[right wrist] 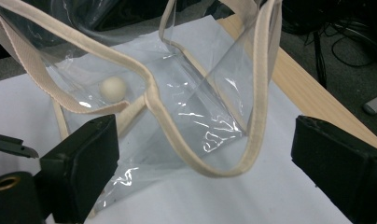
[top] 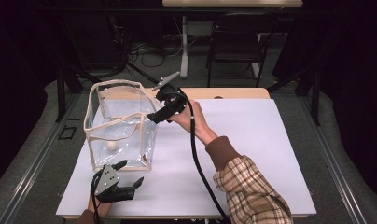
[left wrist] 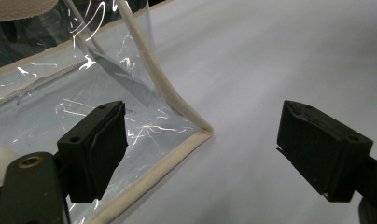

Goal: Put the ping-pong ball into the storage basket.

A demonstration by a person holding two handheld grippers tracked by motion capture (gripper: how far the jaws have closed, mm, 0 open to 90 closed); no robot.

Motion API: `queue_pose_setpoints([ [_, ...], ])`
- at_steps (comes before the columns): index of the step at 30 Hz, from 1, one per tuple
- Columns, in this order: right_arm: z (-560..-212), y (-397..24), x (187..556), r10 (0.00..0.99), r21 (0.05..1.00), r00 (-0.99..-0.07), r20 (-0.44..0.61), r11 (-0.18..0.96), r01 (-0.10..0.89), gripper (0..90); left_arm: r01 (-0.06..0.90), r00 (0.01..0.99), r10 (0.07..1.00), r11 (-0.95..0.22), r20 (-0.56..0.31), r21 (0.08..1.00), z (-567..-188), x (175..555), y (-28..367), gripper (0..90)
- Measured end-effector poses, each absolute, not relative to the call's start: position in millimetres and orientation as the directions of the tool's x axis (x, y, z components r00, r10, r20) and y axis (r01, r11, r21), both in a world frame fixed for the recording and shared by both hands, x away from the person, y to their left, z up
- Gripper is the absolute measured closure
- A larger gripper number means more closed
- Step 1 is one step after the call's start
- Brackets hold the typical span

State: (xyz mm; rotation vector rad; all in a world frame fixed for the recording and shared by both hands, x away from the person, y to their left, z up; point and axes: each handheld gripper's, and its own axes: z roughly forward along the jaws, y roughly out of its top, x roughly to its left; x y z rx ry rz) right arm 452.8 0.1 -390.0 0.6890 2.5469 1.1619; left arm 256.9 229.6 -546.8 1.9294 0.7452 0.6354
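Clear plastic bag [top: 119, 123] with cream trim stands left of centre in the high view, a pale ball [top: 112, 145] inside. Right gripper [top: 154, 115], jaws wide and empty, hovers at its rim; left gripper [top: 130, 173] waits open at lower left. A nudge could likely topple the floppy bag.

Clear plastic bag [top: 121, 126] with ball [top: 112, 146] inside, upright on the white table cover.

Bag: transparent, box-shaped, edged with beige trim; top open; stands at the left half of the table. A beige-trimmed handle loop [right wrist: 210, 140] hangs at its side. Ball: small, cream-coloured, round; rests on the bag floor near the front wall.
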Motion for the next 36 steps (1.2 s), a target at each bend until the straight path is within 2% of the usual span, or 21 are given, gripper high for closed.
queue_pose_setpoints([
  [17,-400,-31,440,0.52,0.757,-0.854,-0.025,0.567,0.323,0.5,0.237,0.68,0.723,-0.374,0.122,0.897,-547,257,229,16.1],
  [36,-418,-67,427,0.552,0.761,-0.834,-0.003,0.542,0.356,0.0,0.237,0.683,0.72,-0.377,0.122,0.895,-547,258,229,16.1],
])
